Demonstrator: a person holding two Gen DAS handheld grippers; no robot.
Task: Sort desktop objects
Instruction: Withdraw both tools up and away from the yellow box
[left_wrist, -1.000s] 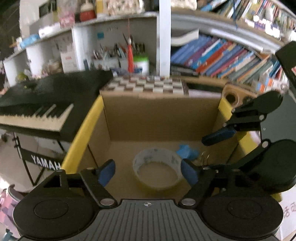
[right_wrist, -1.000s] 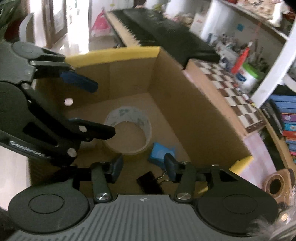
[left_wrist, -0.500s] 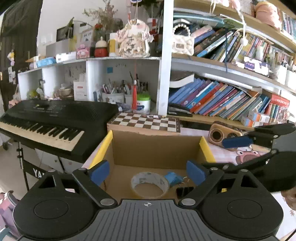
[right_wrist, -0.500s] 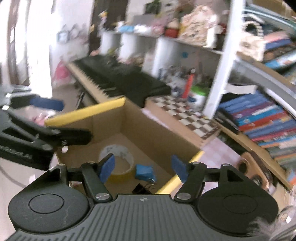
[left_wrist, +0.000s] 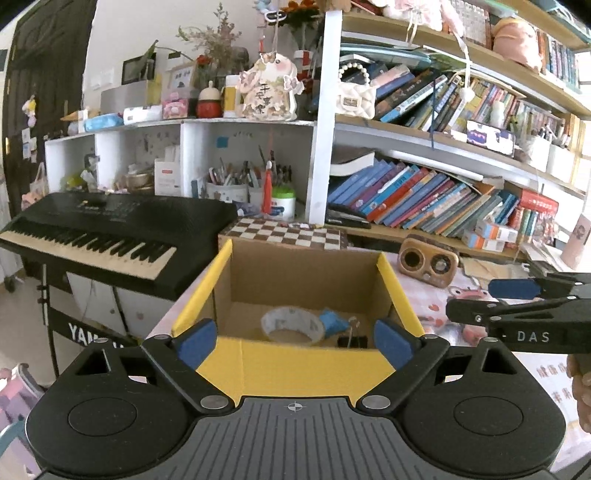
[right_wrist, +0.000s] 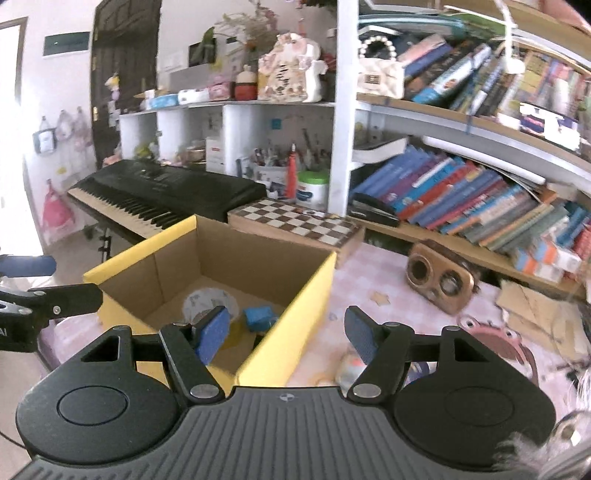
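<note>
Tape roll (left_wrist: 291, 325) flat in box (left_wrist: 303, 280) (hole upward), binder clip (left_wrist: 352, 339) upright

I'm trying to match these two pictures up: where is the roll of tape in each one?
Left wrist view: the tape lies on the floor of the box, low centre, between the two fingers.
Right wrist view: the tape is left of centre in the box, partly behind the left finger.
Shared landmark: the chessboard just behind the box.
</note>
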